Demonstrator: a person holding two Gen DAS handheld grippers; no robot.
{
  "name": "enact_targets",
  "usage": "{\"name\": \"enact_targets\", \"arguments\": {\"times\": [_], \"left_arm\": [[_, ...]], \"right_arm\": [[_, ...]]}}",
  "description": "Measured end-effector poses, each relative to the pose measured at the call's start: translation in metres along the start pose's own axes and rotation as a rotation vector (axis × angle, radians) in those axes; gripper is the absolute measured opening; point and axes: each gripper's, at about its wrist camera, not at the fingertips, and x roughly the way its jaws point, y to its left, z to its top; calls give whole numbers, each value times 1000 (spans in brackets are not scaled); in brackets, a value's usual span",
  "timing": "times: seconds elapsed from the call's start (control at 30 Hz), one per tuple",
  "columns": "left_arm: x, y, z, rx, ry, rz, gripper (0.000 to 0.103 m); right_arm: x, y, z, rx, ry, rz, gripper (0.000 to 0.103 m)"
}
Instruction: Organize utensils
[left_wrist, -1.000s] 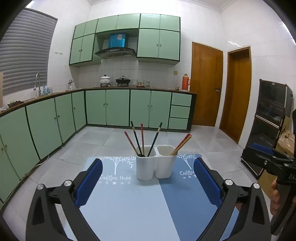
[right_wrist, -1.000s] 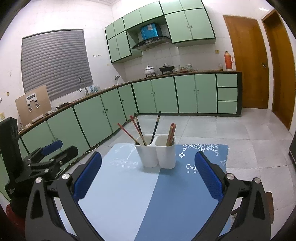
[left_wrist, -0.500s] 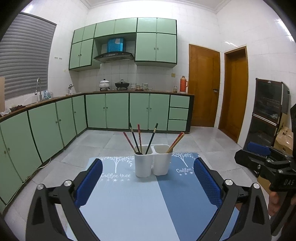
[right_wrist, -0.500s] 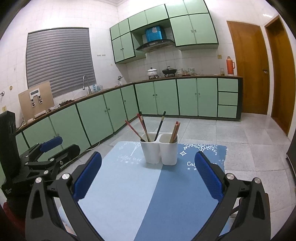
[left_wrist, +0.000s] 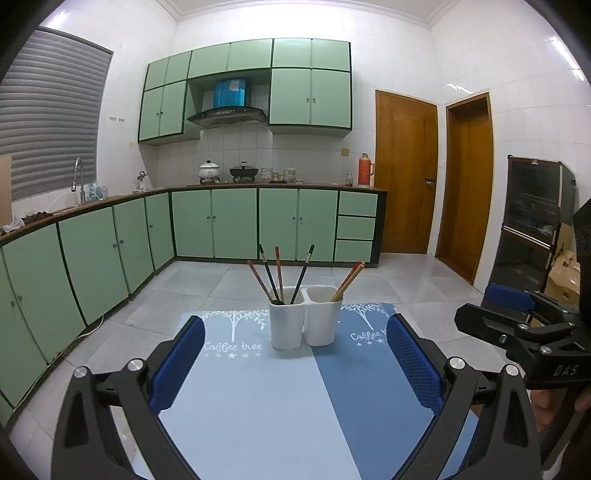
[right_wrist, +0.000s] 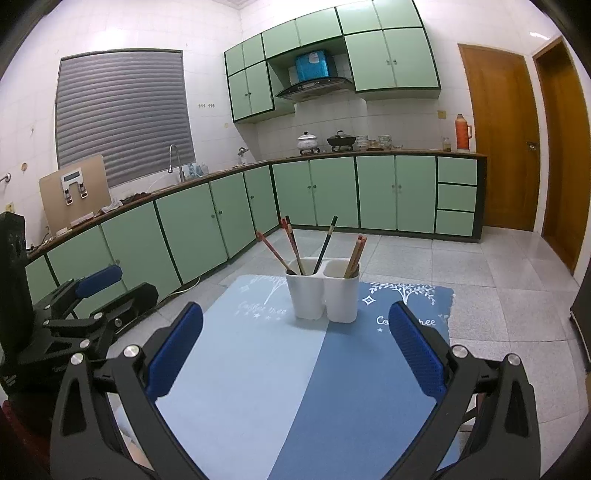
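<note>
A white two-compartment holder (left_wrist: 304, 319) (right_wrist: 322, 293) stands upright on the far part of a blue two-tone mat (left_wrist: 258, 398) (right_wrist: 280, 380). Its left compartment holds several red and black chopsticks (left_wrist: 275, 275) (right_wrist: 295, 245). Its right compartment holds a pair of reddish-wood chopsticks (left_wrist: 349, 278) (right_wrist: 355, 255). My left gripper (left_wrist: 295, 363) is open and empty, back from the holder. My right gripper (right_wrist: 295, 350) is open and empty, also back from the holder. Each gripper shows at the other view's edge, the right one (left_wrist: 517, 317) and the left one (right_wrist: 96, 295).
The mat covers a table whose far edge lies just beyond the holder. Green kitchen cabinets (left_wrist: 221, 221) run along the left and back walls. Two wooden doors (left_wrist: 406, 177) and a dark cabinet (left_wrist: 532, 221) are at the right. Grey tiled floor (right_wrist: 480, 266) surrounds the table.
Both grippers have drawn back and tilted up a little, so the holder looks smaller and farther. Both stay open and empty. The chopsticks have not moved.
</note>
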Motion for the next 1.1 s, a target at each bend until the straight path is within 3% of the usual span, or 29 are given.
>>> {"name": "enact_targets", "arguments": {"times": [1.1], "left_arm": [[-4, 5, -2, -2, -2, 4, 97]], "right_arm": [[4, 6, -1, -16, 6, -2, 98]]}}
